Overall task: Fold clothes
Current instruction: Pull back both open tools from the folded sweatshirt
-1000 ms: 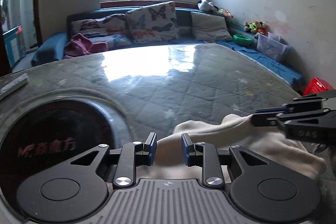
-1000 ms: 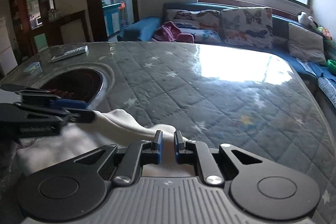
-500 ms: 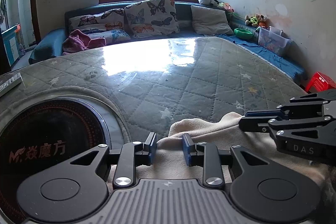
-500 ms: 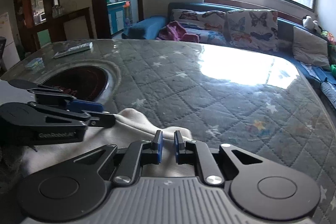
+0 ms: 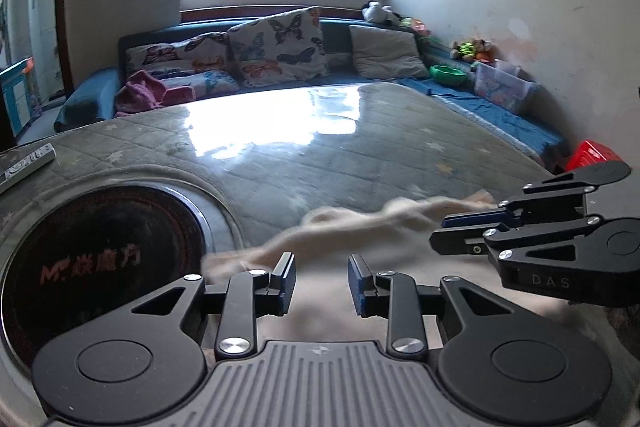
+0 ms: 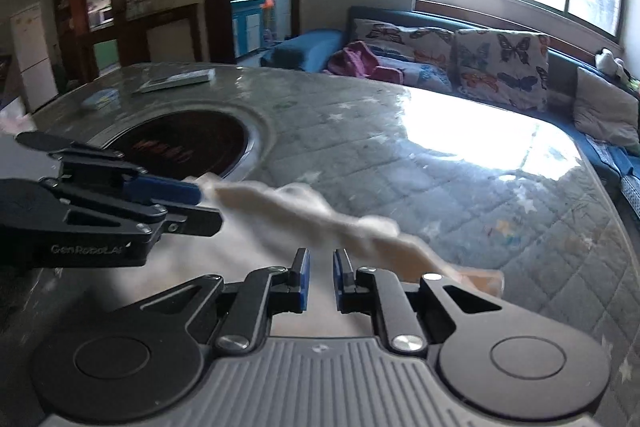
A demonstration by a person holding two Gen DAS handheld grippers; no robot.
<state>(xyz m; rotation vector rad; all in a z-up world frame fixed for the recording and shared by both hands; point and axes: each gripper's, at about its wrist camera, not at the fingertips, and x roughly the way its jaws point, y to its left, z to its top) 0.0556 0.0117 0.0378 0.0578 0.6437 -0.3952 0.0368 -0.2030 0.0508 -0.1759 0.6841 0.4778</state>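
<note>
A cream garment [image 5: 360, 227] lies at the near edge of the quilt-covered glass table [image 5: 360, 139], its far edge raised in a blurred ridge. My left gripper [image 5: 322, 283] sits over it with fabric between its blue pads, jaws narrowly apart. In the right wrist view the garment [image 6: 300, 211] stretches from the tip of the left gripper [image 6: 200, 203] to beyond my right gripper [image 6: 321, 275], whose pads are almost together on the fabric. The right gripper [image 5: 468, 231] also shows side-on at the right of the left wrist view.
A round black hob inset [image 5: 100, 259] sits in the table at the left. A remote [image 5: 28, 163] lies near the far left edge. A blue sofa with butterfly cushions [image 5: 276, 47] runs behind, and a red basket [image 5: 592, 153] stands at the right.
Both grippers have risen and drawn apart, and the garment's edge has been pulled up and stretched into a long ridge between them. The jaw gaps look unchanged.
</note>
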